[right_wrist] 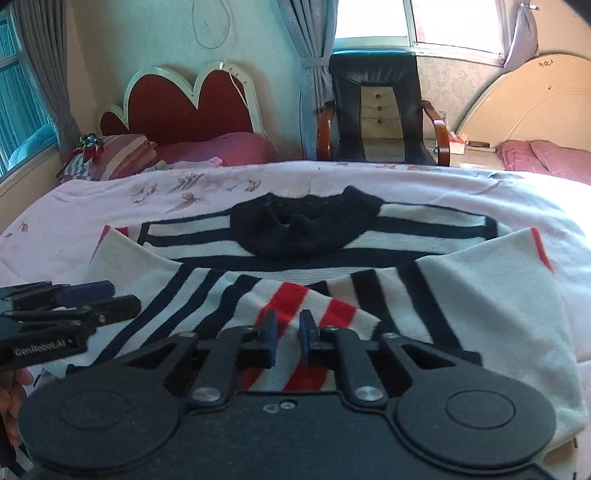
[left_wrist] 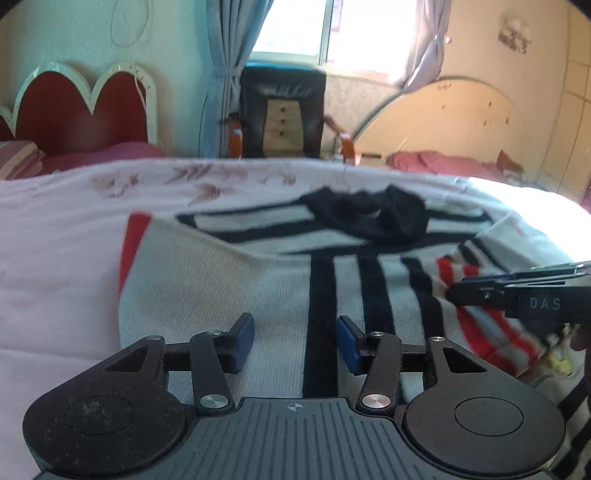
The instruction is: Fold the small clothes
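Observation:
A small white sweater with black stripes, red sleeve bands and a black collar lies on the bed; it also shows in the right wrist view. My left gripper is open and empty, low over the sweater's body. My right gripper is nearly shut on the red-striped sleeve cuff, folded over the body. The right gripper shows in the left wrist view at the cuff. The left gripper shows at the left of the right wrist view.
The pink floral bedspread covers the bed. A black armchair stands behind it, beside a red headboard with pillows and a cream headboard. A window is at the back.

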### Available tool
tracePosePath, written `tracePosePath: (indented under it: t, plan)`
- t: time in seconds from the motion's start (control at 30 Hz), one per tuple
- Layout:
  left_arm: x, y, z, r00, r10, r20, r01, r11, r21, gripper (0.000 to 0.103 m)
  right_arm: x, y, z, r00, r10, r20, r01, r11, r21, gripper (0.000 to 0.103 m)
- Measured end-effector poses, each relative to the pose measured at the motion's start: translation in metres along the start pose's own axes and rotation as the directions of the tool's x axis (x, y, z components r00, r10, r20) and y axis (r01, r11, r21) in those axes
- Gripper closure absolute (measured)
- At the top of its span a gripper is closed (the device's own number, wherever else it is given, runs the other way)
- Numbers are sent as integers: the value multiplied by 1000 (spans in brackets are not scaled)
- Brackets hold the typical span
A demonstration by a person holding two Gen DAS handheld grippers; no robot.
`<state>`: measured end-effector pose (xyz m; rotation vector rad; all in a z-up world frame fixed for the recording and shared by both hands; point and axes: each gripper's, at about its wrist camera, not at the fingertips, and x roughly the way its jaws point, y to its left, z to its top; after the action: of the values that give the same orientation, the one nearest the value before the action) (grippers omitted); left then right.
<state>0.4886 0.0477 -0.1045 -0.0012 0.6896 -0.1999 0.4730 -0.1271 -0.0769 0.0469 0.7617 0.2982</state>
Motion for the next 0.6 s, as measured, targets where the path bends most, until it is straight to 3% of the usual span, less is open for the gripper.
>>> tracePosePath:
  t: [0.1,0.2,0.33,0.47,0.53,0.6]
  plan:
    - [-11,2,5,1000,-12,0,12,1000,-20,52,9,1,-6,999,-27,-19,27,1000,-14,93]
    - [-17,18,24,997,12,76,-9,1000,-30,52,-7,-1,0,999,-13,30,13,1000,-13,86]
    - [14,38,46,998,57,41,-57,998,-9,52,7,0,13,1000,19,23,-18,1000,-22,87]
    - [38,59,48,995,96,-4,-96,995,6,51,26,9,13,1000,14,-3,-15,997,-75,88]
    - [39,63,46,997,81,-2,-81,997,3,49,27,9,14,1000,17,5,-17,998,-63,87]
    - [39,60,44,994,113,6,-113,993,33,41,28,10,16,1000,29,11,-28,998,-52,82]
